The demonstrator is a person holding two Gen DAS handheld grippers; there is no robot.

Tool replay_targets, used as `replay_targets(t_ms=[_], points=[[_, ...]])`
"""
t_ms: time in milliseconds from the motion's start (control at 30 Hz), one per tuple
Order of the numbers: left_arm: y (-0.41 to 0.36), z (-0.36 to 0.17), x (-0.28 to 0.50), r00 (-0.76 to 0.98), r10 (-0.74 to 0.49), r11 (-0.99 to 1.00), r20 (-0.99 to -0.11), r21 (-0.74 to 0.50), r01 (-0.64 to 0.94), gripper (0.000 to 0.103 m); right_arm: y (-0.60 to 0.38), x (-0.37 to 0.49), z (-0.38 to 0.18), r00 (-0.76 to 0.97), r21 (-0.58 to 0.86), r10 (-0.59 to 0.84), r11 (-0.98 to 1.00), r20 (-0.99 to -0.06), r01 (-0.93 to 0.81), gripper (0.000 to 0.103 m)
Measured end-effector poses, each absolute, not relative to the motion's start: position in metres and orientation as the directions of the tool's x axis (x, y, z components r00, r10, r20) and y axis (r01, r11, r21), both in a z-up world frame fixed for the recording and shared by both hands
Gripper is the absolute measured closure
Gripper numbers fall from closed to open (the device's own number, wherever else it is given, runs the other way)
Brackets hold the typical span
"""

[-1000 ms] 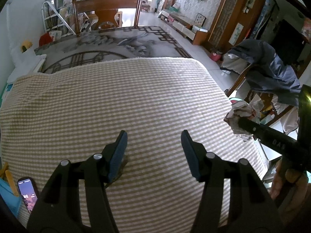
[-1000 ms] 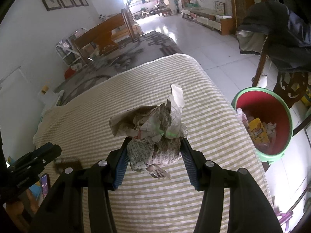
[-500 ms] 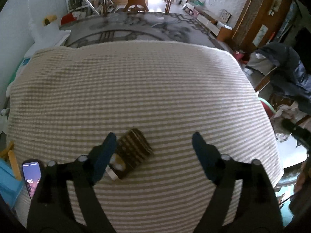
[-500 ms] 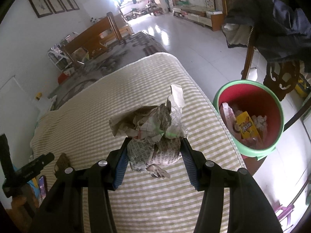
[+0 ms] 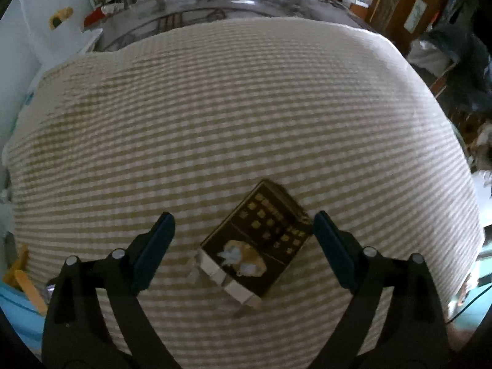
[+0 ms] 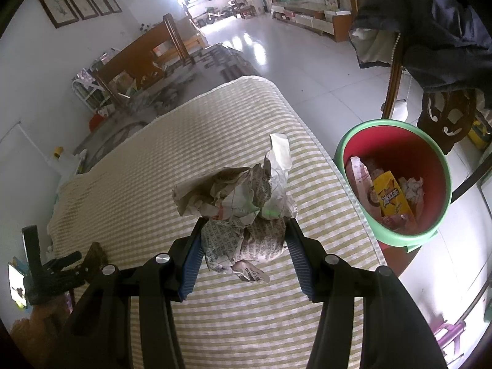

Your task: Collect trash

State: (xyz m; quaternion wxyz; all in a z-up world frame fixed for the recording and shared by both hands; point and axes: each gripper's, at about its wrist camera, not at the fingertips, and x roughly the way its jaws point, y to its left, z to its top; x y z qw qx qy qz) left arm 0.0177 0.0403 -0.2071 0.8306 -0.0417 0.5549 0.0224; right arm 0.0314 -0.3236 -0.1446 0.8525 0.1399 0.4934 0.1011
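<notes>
Two pickups run together: right hand-held gripper (image 6: 244,246) pinches the paper wad (image 6: 243,212) near the bin (image 6: 390,236); left hand-held gripper (image 5: 243,246), spread, straddles the box (image 5: 261,243) on the worktop (image 5: 215,117); closing likely follows.

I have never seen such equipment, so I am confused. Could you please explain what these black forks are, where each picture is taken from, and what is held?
The black forks are two-finger grippers that a person holds, one in each hand, each with its own camera looking along its fingers. In the left view, the left gripper is open around a dark box lying on the striped cloth. In the right view, the right gripper squeezes a crumpled newspaper ball above the cloth. The bin beside the table, green outside and red inside, already holds some trash.
</notes>
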Motion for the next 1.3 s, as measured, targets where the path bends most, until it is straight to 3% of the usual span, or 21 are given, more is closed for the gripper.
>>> replay_targets(t_ms=[67, 133, 333, 433, 600, 700, 733, 767, 800, 833, 867, 967, 1167, 1233, 1300], points=[[0.038, -0.207, 0.020, 0.377, -0.056, 0.993, -0.924, -0.091, -0.074, 0.033, -0.322, 0.032, -0.145, 0.490, 0.338, 0.313, 0.940, -0.814, -0.039, 0.052], [0.028, -0.204, 0.020, 0.391, -0.020, 0.997, -0.920, -0.046, -0.059, 0.052, -0.321, 0.033, -0.146, 0.487, 0.341, 0.317, 0.939, -0.814, -0.042, 0.052], [0.030, -0.201, 0.015, 0.388, -0.029, 0.997, -0.921, -0.056, -0.058, 0.053, -0.322, 0.035, -0.146, 0.486, 0.342, 0.319, 0.939, -0.814, -0.043, 0.052], [0.032, -0.196, 0.011, 0.399, -0.043, 0.994, -0.916, -0.078, -0.072, 0.062, -0.324, 0.037, -0.147, 0.485, 0.348, 0.321, 0.937, -0.814, -0.035, 0.052], [0.024, -0.167, 0.013, 0.466, -0.030, 0.994, -0.884, -0.078, -0.083, 0.103, -0.322, 0.040, -0.148, 0.476, 0.357, 0.335, 0.933, -0.813, -0.045, 0.052], [0.023, -0.163, 0.015, 0.466, -0.043, 0.994, -0.884, -0.087, -0.073, 0.101, -0.320, 0.040, -0.148, 0.473, 0.357, 0.341, 0.932, -0.813, -0.058, 0.052], [0.024, -0.163, 0.014, 0.467, -0.041, 0.993, -0.883, -0.086, -0.075, 0.095, -0.321, 0.040, -0.148, 0.473, 0.357, 0.341, 0.932, -0.812, -0.059, 0.052], [0.026, -0.163, 0.013, 0.465, -0.045, 0.993, -0.884, -0.088, -0.072, 0.071, -0.322, 0.040, -0.148, 0.474, 0.357, 0.341, 0.932, -0.812, -0.059, 0.052], [0.028, -0.163, 0.010, 0.465, -0.052, 0.993, -0.884, -0.094, -0.069, 0.039, -0.321, 0.040, -0.148, 0.474, 0.357, 0.340, 0.932, -0.812, -0.057, 0.052], [0.031, -0.164, 0.008, 0.471, -0.050, 0.993, -0.880, -0.093, -0.069, 0.028, -0.322, 0.040, -0.148, 0.473, 0.358, 0.340, 0.932, -0.813, -0.054, 0.052], [0.034, -0.165, 0.006, 0.477, -0.050, 0.993, -0.878, -0.093, -0.067, 0.025, -0.323, 0.040, -0.149, 0.473, 0.359, 0.339, 0.932, -0.813, -0.051, 0.052], [0.036, -0.181, 0.008, 0.424, -0.038, 0.997, -0.905, -0.063, -0.045, 0.019, -0.325, 0.040, -0.150, 0.469, 0.366, 0.341, 0.930, -0.815, -0.040, 0.052], [0.031, -0.209, 0.008, 0.363, -0.042, 0.999, -0.931, -0.046, -0.003, 0.018, -0.324, 0.039, -0.149, 0.469, 0.364, 0.341, 0.930, -0.815, -0.044, 0.052], [0.026, -0.210, 0.008, 0.365, -0.068, 0.997, -0.929, -0.071, 0.006, 0.030, -0.324, 0.039, -0.149, 0.469, 0.364, 0.339, 0.931, -0.815, -0.041, 0.052], [0.019, -0.203, 0.008, 0.382, -0.089, 0.996, -0.920, -0.089, 0.017, 0.061, -0.325, 0.039, -0.149, 0.472, 0.366, 0.340, 0.930, -0.814, -0.037, 0.052]])
